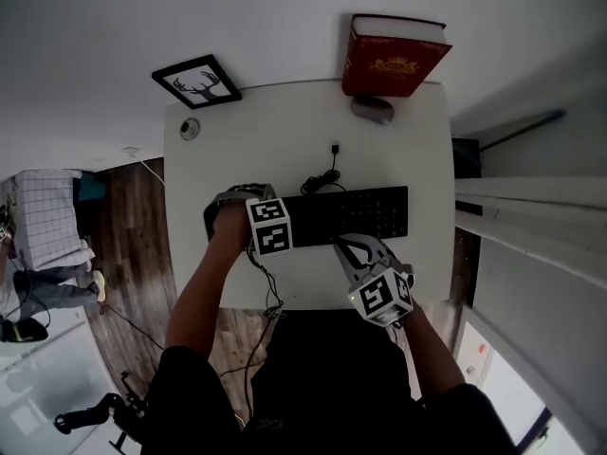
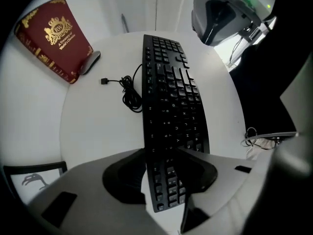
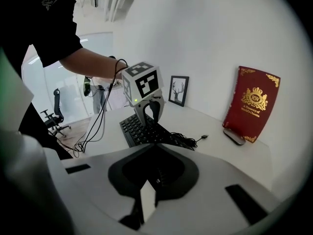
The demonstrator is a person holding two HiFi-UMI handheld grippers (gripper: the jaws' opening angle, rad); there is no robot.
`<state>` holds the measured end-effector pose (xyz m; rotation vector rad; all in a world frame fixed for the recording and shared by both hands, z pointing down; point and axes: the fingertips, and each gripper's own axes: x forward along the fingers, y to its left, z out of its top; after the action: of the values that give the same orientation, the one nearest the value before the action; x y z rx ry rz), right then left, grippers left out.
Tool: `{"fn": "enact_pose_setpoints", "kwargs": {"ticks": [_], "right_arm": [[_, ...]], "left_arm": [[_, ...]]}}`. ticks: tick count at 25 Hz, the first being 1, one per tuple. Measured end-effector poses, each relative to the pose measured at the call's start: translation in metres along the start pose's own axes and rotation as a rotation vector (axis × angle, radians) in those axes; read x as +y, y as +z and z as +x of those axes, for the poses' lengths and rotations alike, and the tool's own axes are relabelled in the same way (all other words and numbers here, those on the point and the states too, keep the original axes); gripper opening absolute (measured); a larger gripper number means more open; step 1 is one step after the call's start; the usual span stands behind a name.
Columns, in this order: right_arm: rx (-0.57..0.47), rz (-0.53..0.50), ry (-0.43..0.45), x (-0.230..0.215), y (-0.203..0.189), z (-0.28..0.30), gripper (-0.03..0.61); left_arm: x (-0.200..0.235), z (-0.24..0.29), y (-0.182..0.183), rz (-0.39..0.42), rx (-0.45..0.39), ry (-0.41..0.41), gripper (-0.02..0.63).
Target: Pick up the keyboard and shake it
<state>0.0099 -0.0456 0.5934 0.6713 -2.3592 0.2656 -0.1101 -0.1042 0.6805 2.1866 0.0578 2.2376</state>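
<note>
My left gripper (image 2: 165,177) clamps the end of the keyboard (image 2: 171,102) beneath it; my right gripper (image 3: 146,197) is closed, empty. Grasping step, I judge; next, lift clear before shaking.

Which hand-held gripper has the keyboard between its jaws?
The left hand-held gripper: one end of the keyboard sits between its jaws. The right hand-held gripper is shut and empty.

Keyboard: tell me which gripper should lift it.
Left. The left gripper points straight down with one end of the keyboard between its jaws. The right gripper is shut and empty, by the keyboard's front edge.
</note>
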Motion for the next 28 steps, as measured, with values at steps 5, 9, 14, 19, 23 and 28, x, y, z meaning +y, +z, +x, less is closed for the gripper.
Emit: {"fn": "enact_pose_setpoints", "kwargs": {"ticks": [5, 9, 14, 19, 23, 28], "right_arm": [[0.032, 0.001, -0.007, 0.000, -0.021, -0.012, 0.021], [0.046, 0.001, -0.002, -0.006, -0.031, -0.018, 0.021], [0.048, 0.030, 0.002, -0.010, -0.032, -0.018, 0.021], [0.039, 0.065, 0.013, 0.000, -0.024, -0.015, 0.021], [0.066, 0.084, 0.029, 0.007, -0.031, -0.011, 0.021], [0.074, 0.114, 0.011, 0.003, -0.029, -0.005, 0.021]], "left_arm": [[-0.005, 0.011, 0.003, 0.033, 0.083, 0.291, -0.002], [-0.009, 0.015, 0.002, -0.049, 0.021, 0.345, -0.002], [0.017, 0.005, -0.008, -0.153, -0.128, 0.163, 0.000], [0.021, 0.003, -0.015, -0.125, -0.222, -0.130, 0.078], [-0.012, 0.008, -0.013, -0.199, -0.205, -0.533, 0.337], [-0.010, 0.017, -0.026, -0.107, -0.059, -0.555, 0.314]]}}
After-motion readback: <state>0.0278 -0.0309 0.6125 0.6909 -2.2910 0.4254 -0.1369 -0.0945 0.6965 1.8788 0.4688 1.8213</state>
